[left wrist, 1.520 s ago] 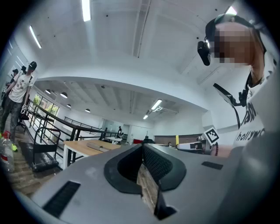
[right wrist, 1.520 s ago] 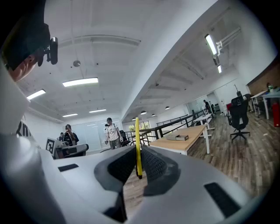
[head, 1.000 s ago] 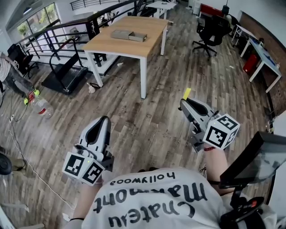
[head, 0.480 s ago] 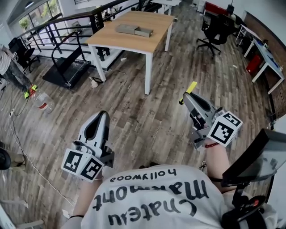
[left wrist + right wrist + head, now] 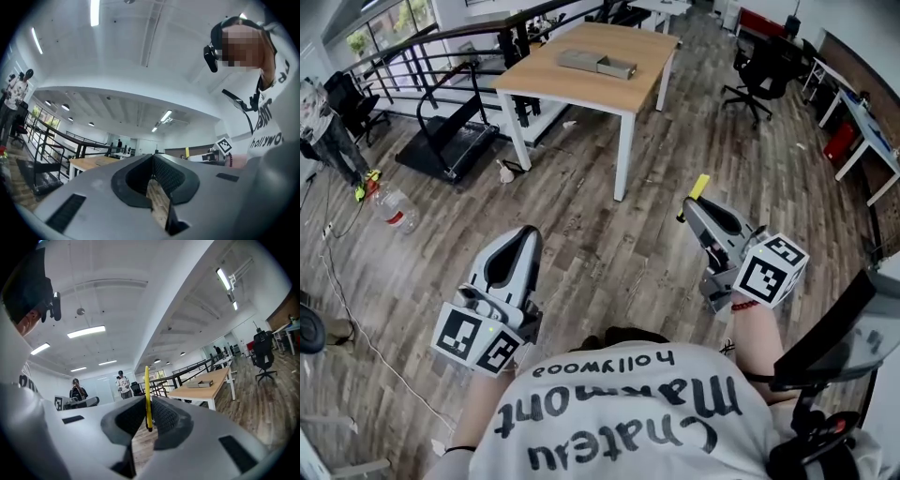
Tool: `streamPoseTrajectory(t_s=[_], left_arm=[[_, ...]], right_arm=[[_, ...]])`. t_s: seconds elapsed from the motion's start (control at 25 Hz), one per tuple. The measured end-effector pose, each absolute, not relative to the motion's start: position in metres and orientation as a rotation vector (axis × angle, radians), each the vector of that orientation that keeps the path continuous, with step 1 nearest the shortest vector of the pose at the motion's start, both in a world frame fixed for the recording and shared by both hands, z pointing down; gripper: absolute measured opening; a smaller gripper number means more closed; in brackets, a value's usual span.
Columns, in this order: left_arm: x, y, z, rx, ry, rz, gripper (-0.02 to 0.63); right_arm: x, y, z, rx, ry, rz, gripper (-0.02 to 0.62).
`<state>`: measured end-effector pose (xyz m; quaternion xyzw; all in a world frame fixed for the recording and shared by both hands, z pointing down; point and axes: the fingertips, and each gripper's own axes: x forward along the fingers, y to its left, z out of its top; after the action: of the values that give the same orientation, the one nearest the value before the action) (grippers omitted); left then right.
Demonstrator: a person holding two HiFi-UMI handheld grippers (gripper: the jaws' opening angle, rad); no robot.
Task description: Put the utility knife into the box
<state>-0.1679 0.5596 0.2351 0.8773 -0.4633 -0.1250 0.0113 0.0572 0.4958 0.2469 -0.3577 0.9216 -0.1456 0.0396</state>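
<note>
Right gripper view, right claw point(image 5: 148, 404) clamping utility knife point(image 5: 146, 380), pointing forward, left claw point(image 5: 152, 158) closed.

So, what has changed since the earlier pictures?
Little. The table with the box has slid rightward and looks slightly nearer in the head view, so the person seems to be approaching it. Nothing was taken or let go: the right gripper still clamps the yellow utility knife, the left gripper stays shut and empty.
</note>
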Motion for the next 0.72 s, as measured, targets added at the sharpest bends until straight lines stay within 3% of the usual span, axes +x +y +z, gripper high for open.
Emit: streamPoseTrajectory(t_s=[0.72], left_arm=[[-0.154,0.46,0.273,2.563,-1.472,-0.315,0.014]], right_arm=[[0.081,0.401,0.27,-1.075,2.802,-0.528,0.048]])
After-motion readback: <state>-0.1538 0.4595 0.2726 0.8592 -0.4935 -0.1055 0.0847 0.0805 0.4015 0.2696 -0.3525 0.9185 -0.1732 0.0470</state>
